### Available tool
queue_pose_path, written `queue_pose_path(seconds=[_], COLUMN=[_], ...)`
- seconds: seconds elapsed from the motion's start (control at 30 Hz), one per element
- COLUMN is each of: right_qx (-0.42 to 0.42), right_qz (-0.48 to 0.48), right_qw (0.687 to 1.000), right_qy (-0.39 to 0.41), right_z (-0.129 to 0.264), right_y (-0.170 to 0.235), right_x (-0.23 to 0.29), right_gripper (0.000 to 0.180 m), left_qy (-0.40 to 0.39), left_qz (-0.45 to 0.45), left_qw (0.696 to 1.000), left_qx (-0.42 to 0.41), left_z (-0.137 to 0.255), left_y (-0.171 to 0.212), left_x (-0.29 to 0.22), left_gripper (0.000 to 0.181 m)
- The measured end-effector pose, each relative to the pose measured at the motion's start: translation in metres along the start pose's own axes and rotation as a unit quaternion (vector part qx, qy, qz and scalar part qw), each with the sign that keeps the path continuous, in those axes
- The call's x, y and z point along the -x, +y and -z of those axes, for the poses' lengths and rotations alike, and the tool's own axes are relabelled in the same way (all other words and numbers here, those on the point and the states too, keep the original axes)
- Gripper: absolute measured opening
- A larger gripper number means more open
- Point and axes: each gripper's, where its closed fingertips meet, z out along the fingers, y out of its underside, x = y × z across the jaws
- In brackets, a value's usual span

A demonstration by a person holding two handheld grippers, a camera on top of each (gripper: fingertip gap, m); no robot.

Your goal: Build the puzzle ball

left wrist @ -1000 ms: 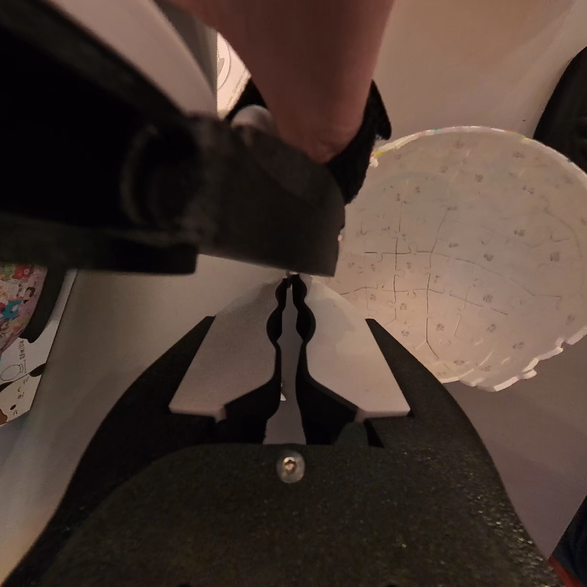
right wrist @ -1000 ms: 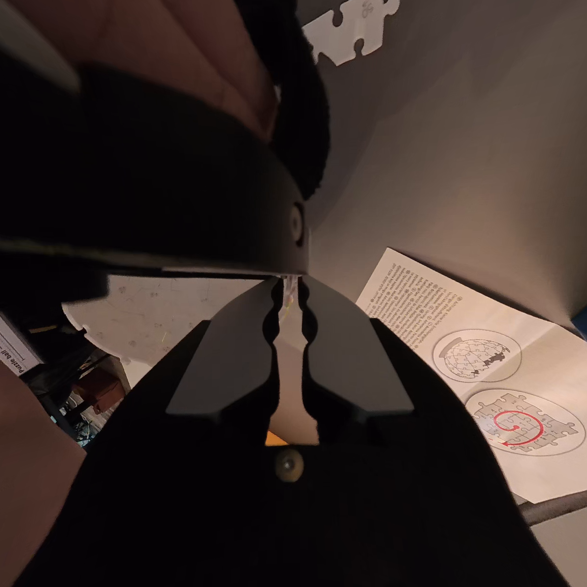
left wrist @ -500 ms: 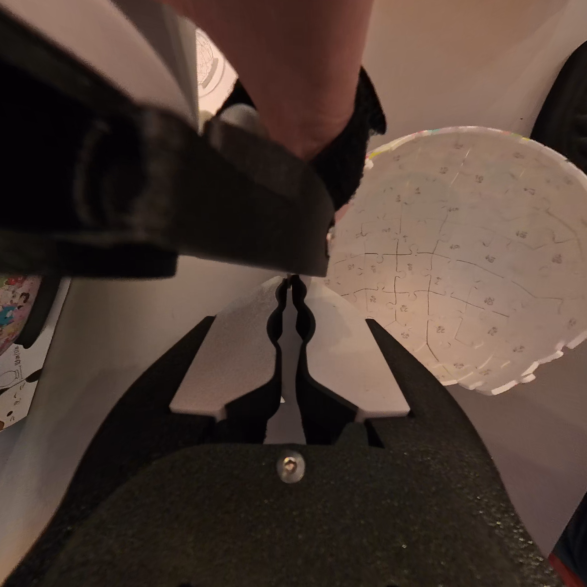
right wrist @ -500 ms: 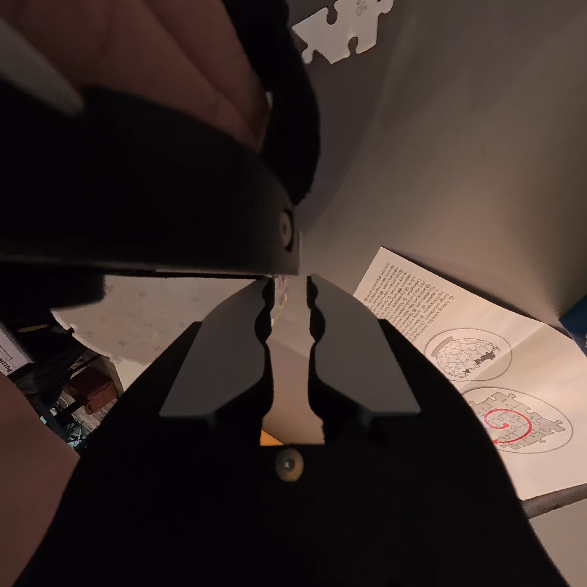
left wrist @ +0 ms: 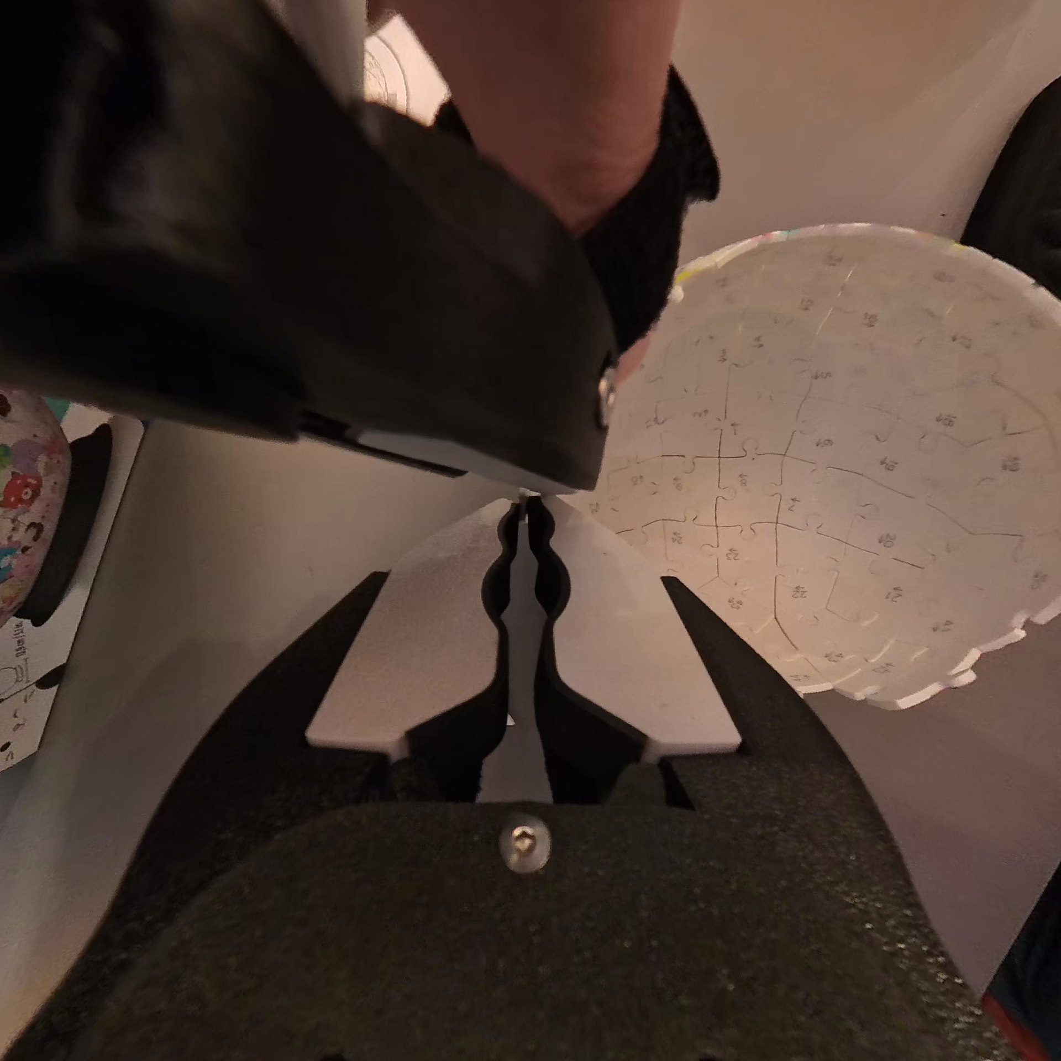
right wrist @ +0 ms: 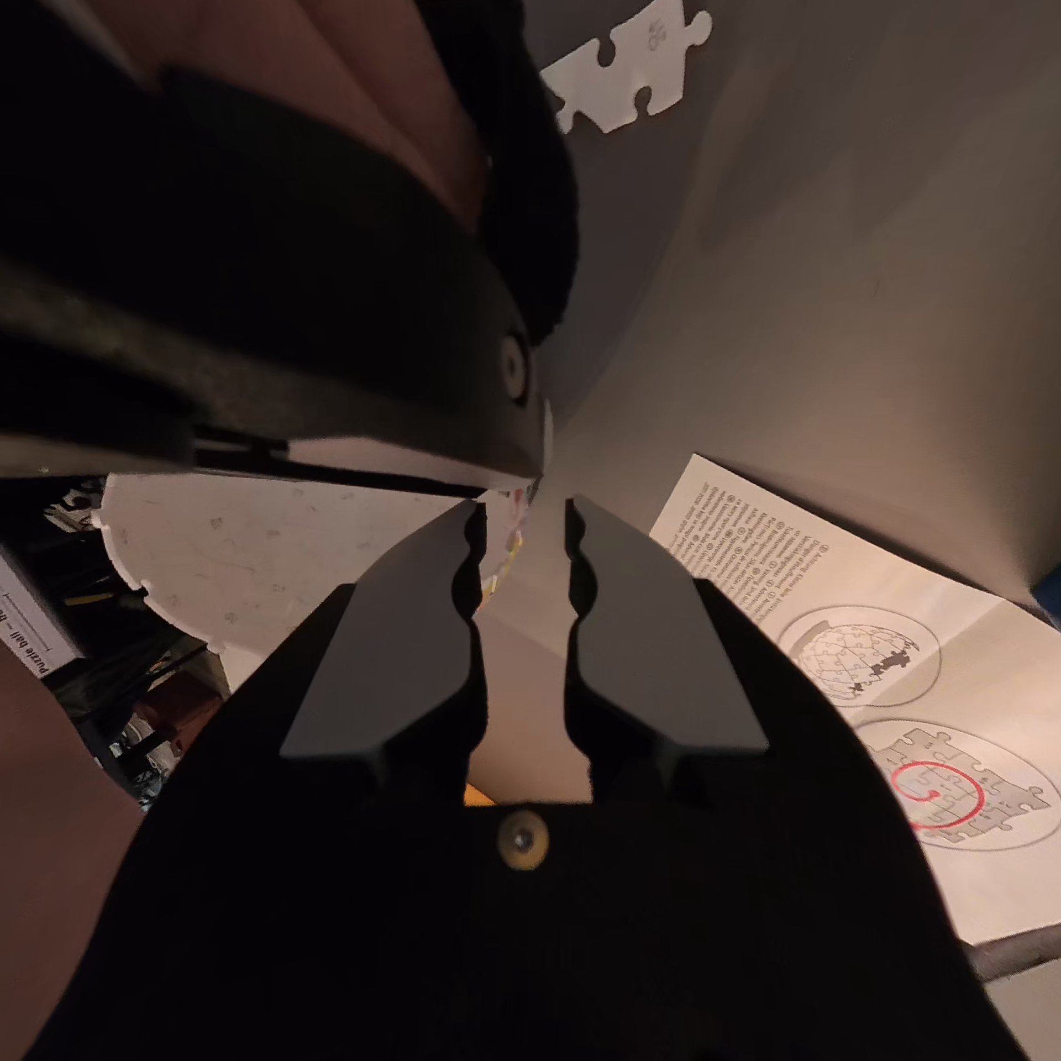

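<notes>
1. Far to the left of the left gripper's (left wrist: pixel 523 508) jaws, a printed box (left wrist: pixel 23 580) with a colourful ball picture lay at the frame edge, well apart from the work.
2. The left gripper's jaws were pressed nearly together, with only a thin slit between the tips. A pale sliver showed in that slit, likely the edge of a piece or of the shell, though shadow made it hard to tell.
3. Just above those jaws, the right gripper (left wrist: pixel 402 344) and a hand (left wrist: pixel 551 103) crossed the left wrist view, meeting the left tips almost point to point.
4. To the right of the left jaws sat the puzzle ball (left wrist: pixel 850 459) as a half-built bowl of many joined white pieces, hollow side to the camera, its toothed rim unfinished. By my estimate about half was done.
5. In the right wrist view, the same bowl (right wrist: pixel 229 551) lay to the left of the right gripper's (right wrist: pixel 525 505) jaws, its coloured rim showing in the gap.
6. Those jaws stood spread, holding nothing.
7. Above and slightly to the right of them, a loose strip of joined pieces (right wrist: pixel 626 74) lay unattached, so work remained.
8. To the right of the jaws, an instruction sheet (right wrist: pixel 861 689) lay open.
</notes>
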Motion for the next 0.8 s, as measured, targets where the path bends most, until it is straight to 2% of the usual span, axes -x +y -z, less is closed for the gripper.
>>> queue_pose_path(seconds=[0.23, 0.47, 0.6, 0.8], right_qx=[0.017, 0.023, 0.03, 0.033], right_qz=[0.0, 0.015, 0.021, 0.001], right_qw=[1.0, 1.0, 0.999, 0.999], right_qy=[0.01, 0.007, -0.008, -0.012], right_z=[-0.0036, -0.0042, -0.0051, -0.0059], right_y=[0.0016, 0.0001, 0.0006, 0.0009], right_x=[-0.0054, -0.0044, 0.0017, 0.0018], right_gripper=[0.029, 0.022, 0.005, 0.009], left_qy=[-0.001, -0.003, -0.002, -0.002], left_qz=[-0.001, 0.002, 0.004, 0.002], left_qw=[1.0, 1.0, 1.0, 1.0], left_qx=[0.001, 0.002, 0.003, 0.003], left_z=[-0.0003, -0.0008, -0.0013, -0.0014], left_y=[-0.0003, 0.0008, 0.0013, 0.0019], left_x=[-0.0002, 0.0008, 0.0016, 0.0005], left_gripper=[0.003, 0.003, 0.003, 0.003])
